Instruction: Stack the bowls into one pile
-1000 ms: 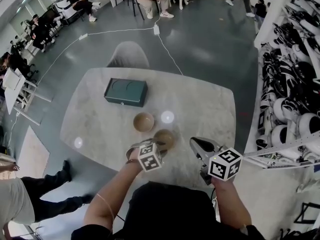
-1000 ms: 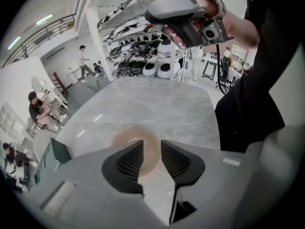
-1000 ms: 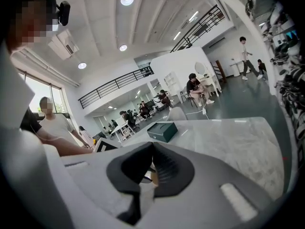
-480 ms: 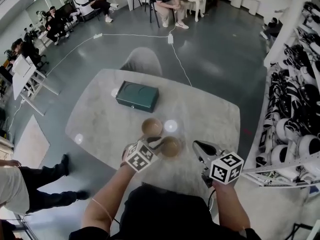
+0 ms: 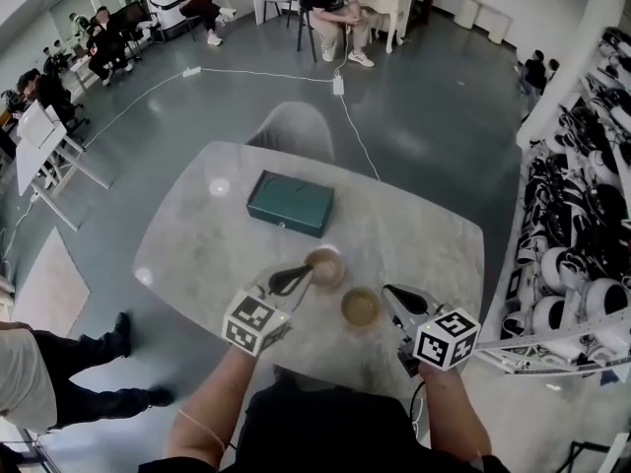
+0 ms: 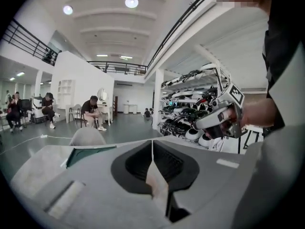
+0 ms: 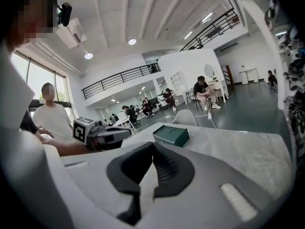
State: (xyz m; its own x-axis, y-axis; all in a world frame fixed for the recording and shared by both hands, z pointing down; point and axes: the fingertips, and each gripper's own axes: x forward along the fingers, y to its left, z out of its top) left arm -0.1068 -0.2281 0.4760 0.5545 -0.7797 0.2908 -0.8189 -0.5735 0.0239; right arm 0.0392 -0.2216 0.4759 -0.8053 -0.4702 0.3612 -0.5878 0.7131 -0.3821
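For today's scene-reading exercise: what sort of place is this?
Probably a robotics lab or workshop hall: racks of black-and-white equipment along one wall, seated people beyond, and a cable trailing across the floor.

The table [image 5: 197,244] is pale grey-beige with faint marbled veining. On it lies a dark teal-green box [image 5: 291,203]. Both bowls are tan-brown, the far bowl [image 5: 325,266] paler inside and the near bowl [image 5: 362,307] a deeper ochre. The left tongs [image 6: 151,149] and right tongs [image 7: 152,149] have light grey shells and black ribbed pads. Each marker cube [image 5: 254,321] is white with black square patterns. The floor [image 5: 434,116] is glossy dark blue-grey.
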